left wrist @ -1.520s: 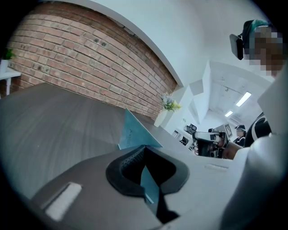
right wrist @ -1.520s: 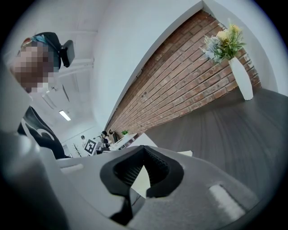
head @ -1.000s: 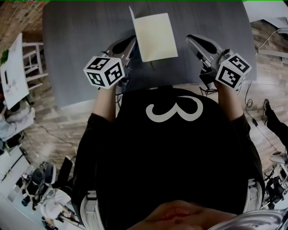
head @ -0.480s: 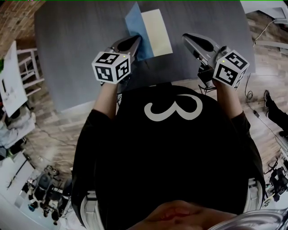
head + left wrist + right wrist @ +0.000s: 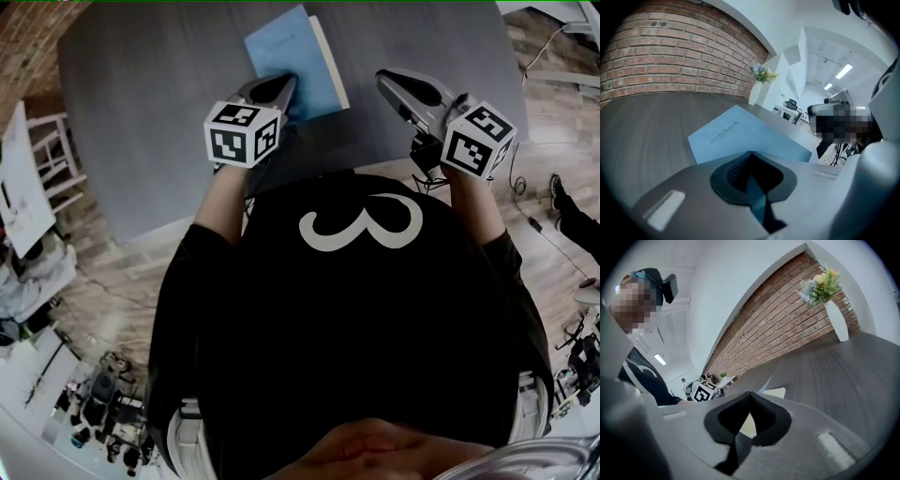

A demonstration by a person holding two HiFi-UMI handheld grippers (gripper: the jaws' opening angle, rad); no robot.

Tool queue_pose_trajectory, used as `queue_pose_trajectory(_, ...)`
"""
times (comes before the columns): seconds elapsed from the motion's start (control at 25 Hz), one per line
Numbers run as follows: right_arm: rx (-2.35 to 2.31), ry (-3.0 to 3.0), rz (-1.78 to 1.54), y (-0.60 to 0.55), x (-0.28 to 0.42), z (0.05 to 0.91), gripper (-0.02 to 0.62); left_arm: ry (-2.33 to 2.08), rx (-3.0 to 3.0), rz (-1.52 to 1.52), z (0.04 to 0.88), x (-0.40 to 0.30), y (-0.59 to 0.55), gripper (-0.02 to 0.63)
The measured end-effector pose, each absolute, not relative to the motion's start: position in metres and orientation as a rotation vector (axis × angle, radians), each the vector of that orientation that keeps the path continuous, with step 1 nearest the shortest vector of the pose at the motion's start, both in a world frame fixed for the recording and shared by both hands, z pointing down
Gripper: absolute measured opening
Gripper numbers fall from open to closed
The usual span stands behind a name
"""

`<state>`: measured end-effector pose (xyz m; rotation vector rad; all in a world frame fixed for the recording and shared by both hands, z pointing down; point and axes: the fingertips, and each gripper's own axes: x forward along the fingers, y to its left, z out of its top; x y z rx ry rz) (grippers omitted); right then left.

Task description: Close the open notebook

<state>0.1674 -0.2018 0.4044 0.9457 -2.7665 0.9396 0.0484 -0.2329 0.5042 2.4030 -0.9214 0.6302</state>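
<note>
One grey table (image 5: 141, 112) is carrying the notebook (image 5: 286, 61) at its far middle. The blue cover is swinging down over the cream pages and, seen from the right, is not lying flat yet. The left gripper (image 5: 281, 86) is pinching the cover's near edge; the right gripper (image 5: 392, 81) is hovering to the right, jaws together on nothing. Closing is nearly finished. Next, I judge, comes lowering the cover flat and letting go. Half a second ago, far more page was showing.

A notebook (image 5: 289, 64) lies on the desk (image 5: 141, 112) ahead of the person, its near edge caught in the left gripper (image 5: 284, 86), the right gripper (image 5: 388, 81) apart to its right, a vase (image 5: 836, 319) standing on the desk beside the wall.
</note>
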Motion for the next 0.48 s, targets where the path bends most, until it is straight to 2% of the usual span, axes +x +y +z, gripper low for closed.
queue_pose_trajectory(0.48, 0.927, -2.750, 0.953, -0.202, 0.177, 0.410, 0.002, -0.937, 2.370, 0.782, 0.528, 0.060, -0.234, 0.012)
